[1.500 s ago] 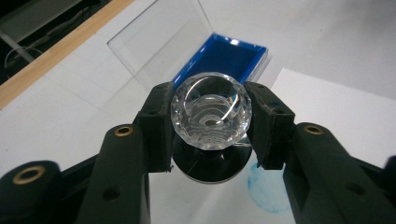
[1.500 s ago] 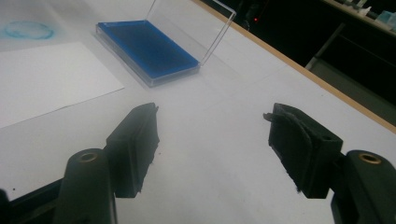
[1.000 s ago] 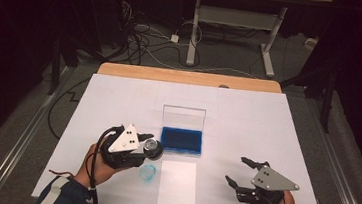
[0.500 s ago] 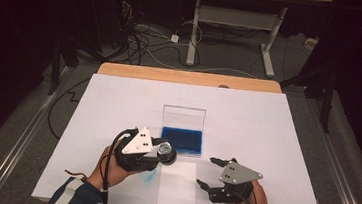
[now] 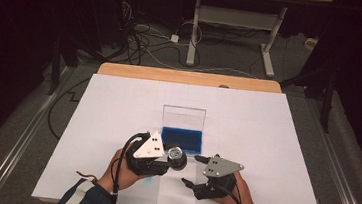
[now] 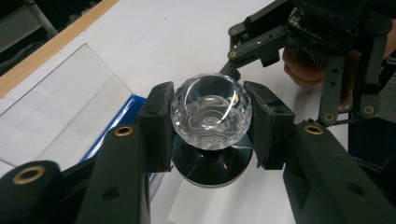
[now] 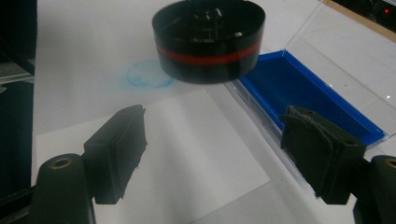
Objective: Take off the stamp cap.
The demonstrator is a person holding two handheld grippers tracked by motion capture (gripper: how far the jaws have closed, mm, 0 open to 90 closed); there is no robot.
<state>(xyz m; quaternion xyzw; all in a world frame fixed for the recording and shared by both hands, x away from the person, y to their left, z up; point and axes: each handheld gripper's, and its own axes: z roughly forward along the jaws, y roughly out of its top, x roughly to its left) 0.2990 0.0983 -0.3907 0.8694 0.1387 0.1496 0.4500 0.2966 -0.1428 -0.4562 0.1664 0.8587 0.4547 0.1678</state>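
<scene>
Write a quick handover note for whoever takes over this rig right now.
Left tool: shut on the stamp by its crystal knob, held above the table.
Right tool: jaws have just been opening, nothing between them, close beside the stamp.
Blue ink pad: lid open, just behind the stamp.
Paper sheet: on the table under the tools, unmarked where visible; a faint blue ring lies beside it.
Left: stamp the sheet.

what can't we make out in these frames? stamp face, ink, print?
- Stamp underside: left gripper view looks down on its crystal knob; right gripper view shows just its black side wall.
- Left gripper pads: high view, under its grey plate.
- Blue ring print: blurred, design unreadable.
- Ink pad: wetness indiscernible.
</scene>
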